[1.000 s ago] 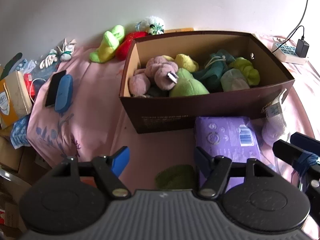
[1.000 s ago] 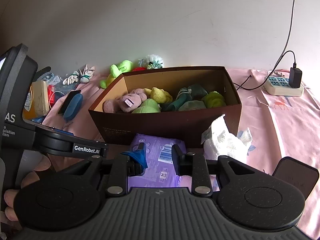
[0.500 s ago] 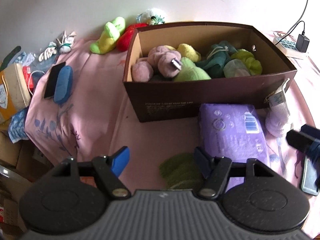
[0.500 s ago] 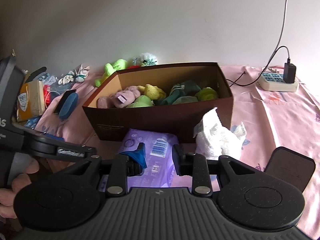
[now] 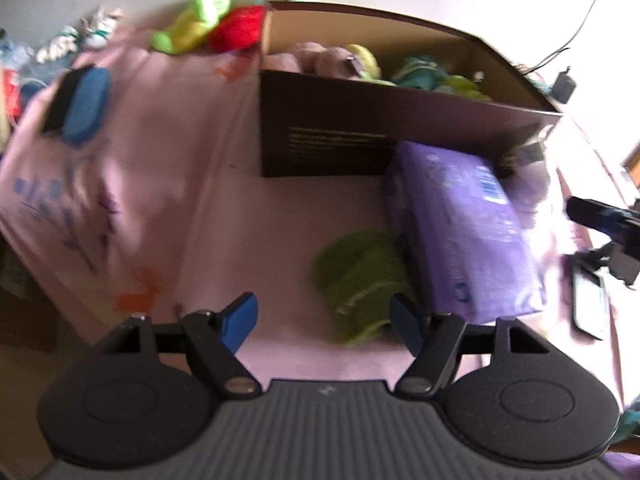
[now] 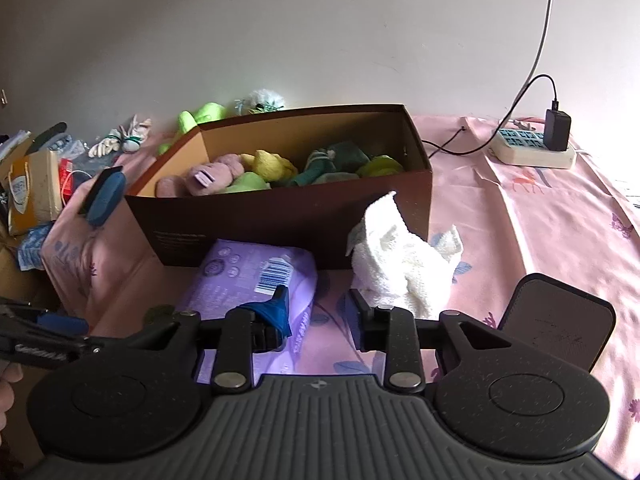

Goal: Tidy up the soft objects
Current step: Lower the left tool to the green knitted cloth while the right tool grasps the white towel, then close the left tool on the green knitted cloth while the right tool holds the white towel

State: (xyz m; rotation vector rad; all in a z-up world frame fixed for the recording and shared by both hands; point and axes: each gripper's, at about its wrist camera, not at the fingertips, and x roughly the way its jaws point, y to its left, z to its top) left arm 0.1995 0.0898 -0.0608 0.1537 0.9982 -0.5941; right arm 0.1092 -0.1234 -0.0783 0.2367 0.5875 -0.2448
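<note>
My left gripper [image 5: 322, 316] hangs open above the pink sheet, jaws opening slightly, nothing between them. A green soft cloth [image 5: 356, 276] lies just ahead, close to the right-hand finger; the picture is blurred. Beside it lies a purple soft pack [image 5: 460, 232] [image 6: 256, 276]. Behind stands the brown box [image 5: 360, 120] [image 6: 280, 216] filled with several plush toys. My right gripper [image 6: 319, 312] has its jaws opening and holds nothing. It hovers over the pack's edge, with a white towel [image 6: 400, 264] just ahead on the right, leaning on the box.
A green toy [image 5: 192, 20] and a red toy [image 5: 236, 32] lie behind the box's left corner. A blue and black case [image 5: 80, 104] sits at left. A dark phone [image 6: 556, 320] lies right of the towel, a power strip [image 6: 532, 148] with cable beyond. Clutter fills the far left edge.
The left gripper has dropped and tilted down toward the green cloth, which now sits closer to its fingers. The right gripper's jaws have widened; it has barely moved.
</note>
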